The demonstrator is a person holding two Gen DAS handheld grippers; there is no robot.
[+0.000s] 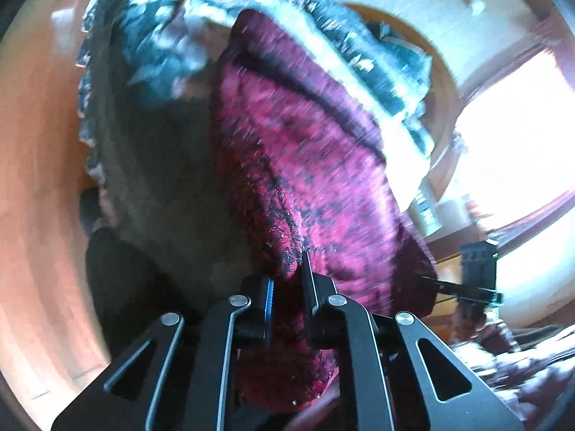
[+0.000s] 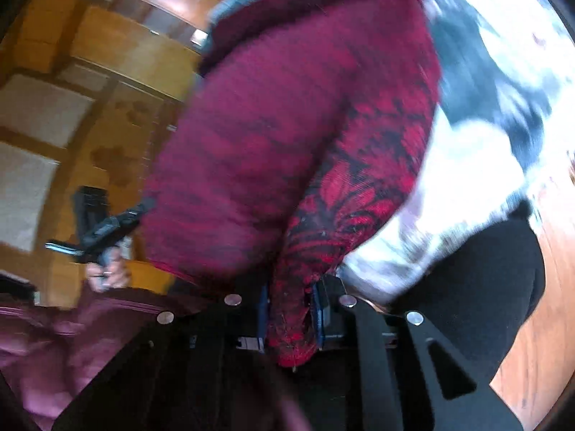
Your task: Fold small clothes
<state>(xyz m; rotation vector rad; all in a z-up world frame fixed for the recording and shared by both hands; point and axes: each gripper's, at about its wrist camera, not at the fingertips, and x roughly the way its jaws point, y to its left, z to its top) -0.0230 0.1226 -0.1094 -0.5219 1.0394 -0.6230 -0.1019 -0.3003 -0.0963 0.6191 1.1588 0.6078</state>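
Both views are streaked with motion blur. The left gripper is nearly closed, its black jaws pinching a corner of the red cloth, a crimson fabric with a black leafy print. The right gripper is nearly closed too, nipping another edge of the cloth, which hangs bunched between the two tools. Beside and behind the red cloth lies a patterned cloth in dark blue-grey and white, and a black garment sits by it on the polished wooden table. From the right wrist, a hand grips the other tool's handle above a maroon sleeve. Farther off are wooden panelling and a bright, washed-out window. No writing can be read.
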